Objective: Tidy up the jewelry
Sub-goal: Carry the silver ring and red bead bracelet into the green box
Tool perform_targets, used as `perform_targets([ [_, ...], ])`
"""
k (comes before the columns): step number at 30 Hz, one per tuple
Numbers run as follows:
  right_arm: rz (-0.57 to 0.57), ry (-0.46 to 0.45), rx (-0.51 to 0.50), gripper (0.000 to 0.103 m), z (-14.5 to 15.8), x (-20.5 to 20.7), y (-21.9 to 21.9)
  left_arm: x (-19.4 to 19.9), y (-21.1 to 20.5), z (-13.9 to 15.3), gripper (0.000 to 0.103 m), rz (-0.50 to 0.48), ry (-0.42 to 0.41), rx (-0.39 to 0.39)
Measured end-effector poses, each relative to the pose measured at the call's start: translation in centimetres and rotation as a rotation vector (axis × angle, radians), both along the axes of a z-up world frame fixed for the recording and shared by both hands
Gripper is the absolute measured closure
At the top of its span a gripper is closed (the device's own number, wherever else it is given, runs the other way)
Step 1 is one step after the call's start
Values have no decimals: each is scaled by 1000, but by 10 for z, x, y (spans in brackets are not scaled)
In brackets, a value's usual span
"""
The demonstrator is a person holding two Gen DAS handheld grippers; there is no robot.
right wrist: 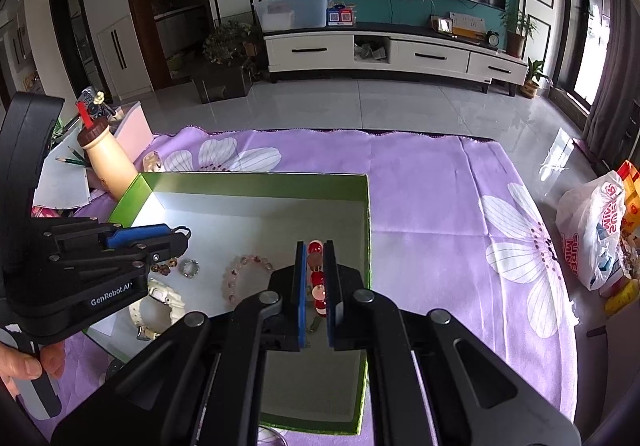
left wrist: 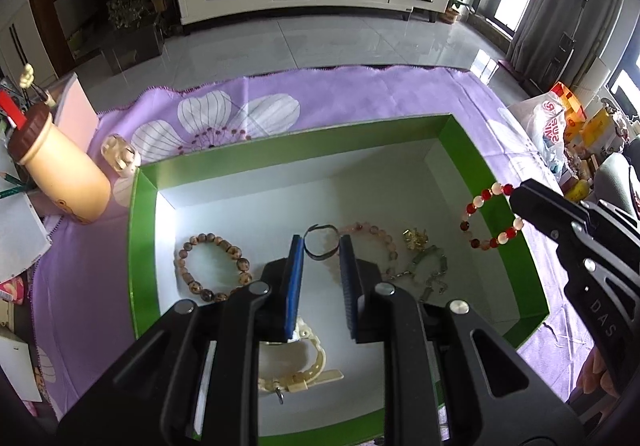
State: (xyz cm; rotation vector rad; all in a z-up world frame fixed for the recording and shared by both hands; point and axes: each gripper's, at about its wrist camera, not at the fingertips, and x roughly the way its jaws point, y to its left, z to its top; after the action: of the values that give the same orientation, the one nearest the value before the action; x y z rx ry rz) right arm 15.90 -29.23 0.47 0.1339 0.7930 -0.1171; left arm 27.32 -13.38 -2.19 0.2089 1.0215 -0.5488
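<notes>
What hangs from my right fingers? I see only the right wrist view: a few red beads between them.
Observer: A whole loop, the red and white bracelet, hangs from the right gripper by the right wall of the green box.
Operator: Does the left gripper hold anything?
Observer: No. The left gripper is open, with nothing between its fingers.
Operator: What does it hide from me in the box?
Observer: A brown bracelet lies flat on the box floor.
</notes>
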Motion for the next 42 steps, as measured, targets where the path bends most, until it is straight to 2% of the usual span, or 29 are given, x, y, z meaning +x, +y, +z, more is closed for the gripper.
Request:
perform_targets([
  [19,-1,62,2,96,-17,28,0,26,-11,-35,85,44,127,22],
  [42,-7,82,0,96,-27,34,-6,36,-12,-50,85,74,130,55],
])
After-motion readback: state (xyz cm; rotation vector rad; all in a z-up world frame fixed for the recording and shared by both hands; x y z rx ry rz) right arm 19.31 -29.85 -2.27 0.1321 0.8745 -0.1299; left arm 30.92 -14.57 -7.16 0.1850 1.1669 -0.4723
